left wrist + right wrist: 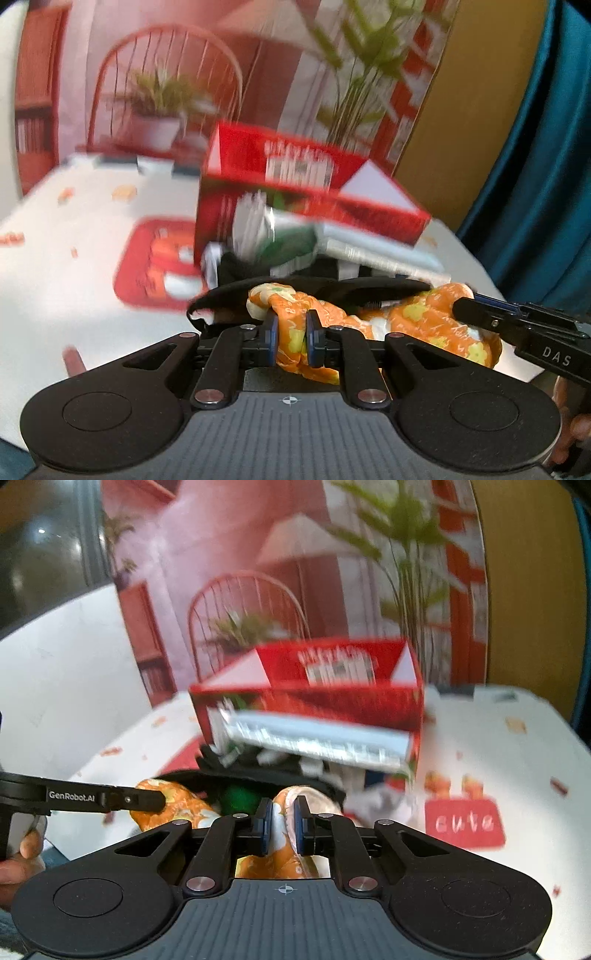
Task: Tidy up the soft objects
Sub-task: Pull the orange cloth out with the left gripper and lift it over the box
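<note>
both grippers' jaws clamp orange cloth [295, 332] before red box [295, 192].

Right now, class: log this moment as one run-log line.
left gripper: shut on orange cloth | right gripper: shut on orange cloth | red box: behind, open | views: blurred

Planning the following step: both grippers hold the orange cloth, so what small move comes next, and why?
Probably carry the orange floral cloth forward toward the open red box: left gripper and right gripper each pinch an end, and the box lies just ahead.
</note>
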### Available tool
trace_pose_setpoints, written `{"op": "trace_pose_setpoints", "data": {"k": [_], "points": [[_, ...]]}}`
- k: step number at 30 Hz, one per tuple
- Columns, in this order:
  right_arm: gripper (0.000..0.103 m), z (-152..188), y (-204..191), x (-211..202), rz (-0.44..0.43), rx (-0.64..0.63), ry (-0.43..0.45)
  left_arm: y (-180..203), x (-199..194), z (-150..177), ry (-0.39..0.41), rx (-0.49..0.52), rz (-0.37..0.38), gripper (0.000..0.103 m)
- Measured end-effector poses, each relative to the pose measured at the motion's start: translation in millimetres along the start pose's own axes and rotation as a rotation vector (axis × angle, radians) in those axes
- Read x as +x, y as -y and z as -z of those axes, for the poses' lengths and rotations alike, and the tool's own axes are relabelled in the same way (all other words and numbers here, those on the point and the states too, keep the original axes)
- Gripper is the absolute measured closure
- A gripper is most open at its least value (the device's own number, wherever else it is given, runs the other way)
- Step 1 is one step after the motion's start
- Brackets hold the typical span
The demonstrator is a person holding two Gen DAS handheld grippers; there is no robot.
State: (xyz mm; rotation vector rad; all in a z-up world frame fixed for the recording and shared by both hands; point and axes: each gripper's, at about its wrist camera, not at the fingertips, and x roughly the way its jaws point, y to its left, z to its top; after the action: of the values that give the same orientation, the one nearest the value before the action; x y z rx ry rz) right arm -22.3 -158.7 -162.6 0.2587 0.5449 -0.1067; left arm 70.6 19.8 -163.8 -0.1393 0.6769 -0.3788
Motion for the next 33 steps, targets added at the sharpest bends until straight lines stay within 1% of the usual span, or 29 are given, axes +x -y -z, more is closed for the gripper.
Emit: {"op": "trace_pose_setpoints", "data": {"k": [5,10,13,16,20,23,26,30,33], "points": [[0.092,-22.3,-1.3,-19.9,-0.010,-0.014,0.084,12.5,-22.8,-15.9,0.103,0.063,0.004,0.088],[0.092,-50.6,1.7,-21.2,0.001,-0.054,0.135,20.6,-20.3,-46.2,0.168,0.097,-0.003,0.088],[0.092,-70.7,7.4,-12.2,-0.003,-0.075,0.157,25.1,-11.6,-71.9,0.225,0.132,-0.028,0.088],[0.092,-93.3,12.9,3.0,0.007,-0.124,0.175,25.6,2.7,-97.6,0.238,0.122,-0.033,0.088],[0.092,-120.2,25.2,31.2,0.014,-0.131,0.178,26.9,24.2,-125.4,0.273,0.123,-0.061,0.088],[0.092,-133.9,36.2,60.0,0.025,-0.137,0.174,27.8,52.0,-143.8,0.264,0.144,-0.101,0.088],[0.092,-144.1,45.3,96.7,0.059,-0.165,0.142,29.0,85.1,-161.3,0.236,0.177,-0.145,0.088],[0.092,-154.2,58.6,142.0,0.092,-0.183,0.097,20.7,119.2,-176.3,0.185,0.167,-0.165,0.088],[0.092,-158.8,67.1,170.5,0.118,-0.196,0.059,16.8,142.4,-184.8,0.157,0.180,-0.177,0.088]]}}
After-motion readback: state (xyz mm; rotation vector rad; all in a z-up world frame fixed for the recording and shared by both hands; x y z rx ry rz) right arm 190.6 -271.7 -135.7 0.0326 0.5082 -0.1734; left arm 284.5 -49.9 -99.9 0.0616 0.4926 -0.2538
